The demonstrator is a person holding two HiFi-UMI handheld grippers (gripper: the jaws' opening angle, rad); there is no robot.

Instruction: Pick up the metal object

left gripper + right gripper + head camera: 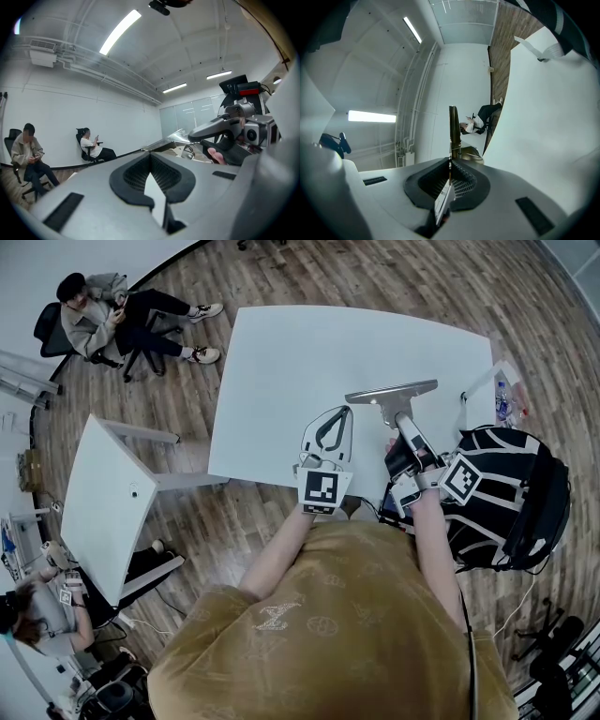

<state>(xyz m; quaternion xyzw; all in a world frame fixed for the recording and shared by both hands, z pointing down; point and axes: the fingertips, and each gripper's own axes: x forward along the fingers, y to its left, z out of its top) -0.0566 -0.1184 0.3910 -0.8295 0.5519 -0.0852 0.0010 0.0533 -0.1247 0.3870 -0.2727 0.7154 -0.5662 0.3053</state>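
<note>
Head view, looking steeply down: a person in a mustard shirt (319,634) holds two grippers over the near edge of a white table (281,371). The right gripper (401,424) has its jaws clamped on the stem of the metal object (392,393), a flat T-shaped piece whose crossbar lies just ahead of the jaw tips, over the tabletop. Whether it touches the table cannot be told. In the right gripper view the metal shows edge-on as a thin strip pinched between the pads. The left gripper (342,414) sits just to the left of the right one, apart from the metal object, with its jaws closed together on nothing. Close on the right gripper's right side is a black backpack with white stripes (511,493), crowding that side. Ahead and to the right, at the table's edge, stands a clear bottle (503,401). Far ahead and left of the left gripper is a seated person (94,315) on the wood floor (375,277). A second white table (108,498) stands well to its left.
</note>
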